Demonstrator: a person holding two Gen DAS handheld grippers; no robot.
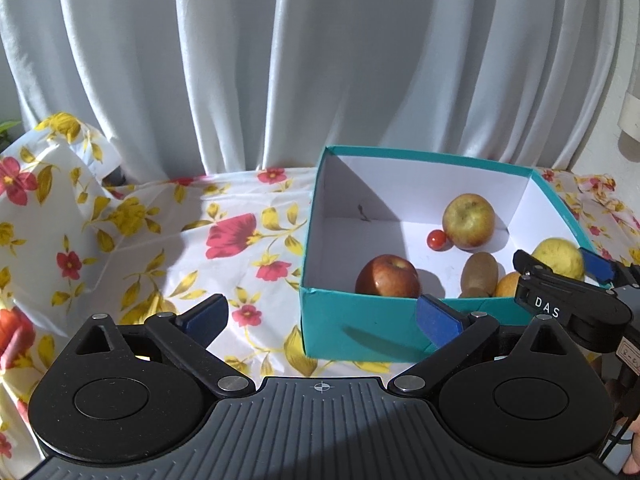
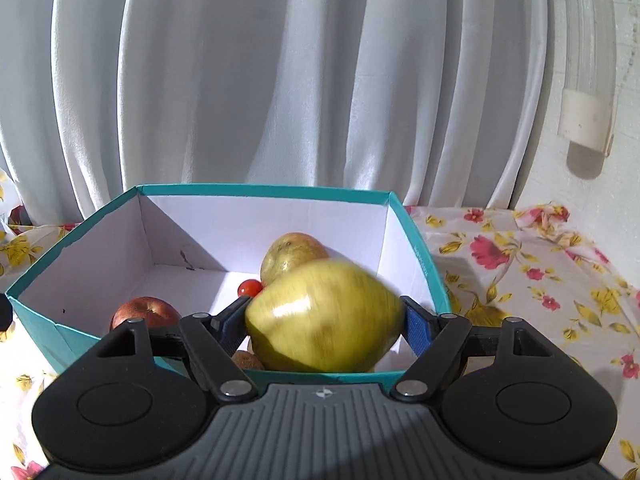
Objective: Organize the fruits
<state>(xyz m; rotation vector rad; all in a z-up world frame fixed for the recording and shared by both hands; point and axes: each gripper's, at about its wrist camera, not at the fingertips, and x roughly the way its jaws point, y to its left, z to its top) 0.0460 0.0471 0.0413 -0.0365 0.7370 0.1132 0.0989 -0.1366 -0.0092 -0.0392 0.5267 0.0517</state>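
Right gripper (image 2: 326, 322) clamped on a yellow-green fruit (image 2: 324, 320), one blue pad at each flank, held above the near right corner of the teal box (image 2: 424, 256); seen from the left wrist view as the same yellow fruit (image 1: 560, 258) pinched between blue pads just over the box's right rim (image 1: 560, 204). Left gripper (image 1: 320, 316) spread wide and empty, hovering over the floral tablecloth (image 1: 200, 240) just outside the box's near left corner, right pad overlapping the near wall in view. Inside the box: red apple (image 1: 388, 276) against the near wall, cherry tomato (image 1: 437, 239) touching a yellowish apple (image 1: 469, 221) toward the back right, brown kiwi (image 1: 479, 274) and an orange fruit (image 1: 508, 285) near the front right. Bare white floor across the box's left half and back left corner. White curtain (image 1: 280, 60) close behind the far rim; open cloth left of the box, bunched and raised at the far left edge.
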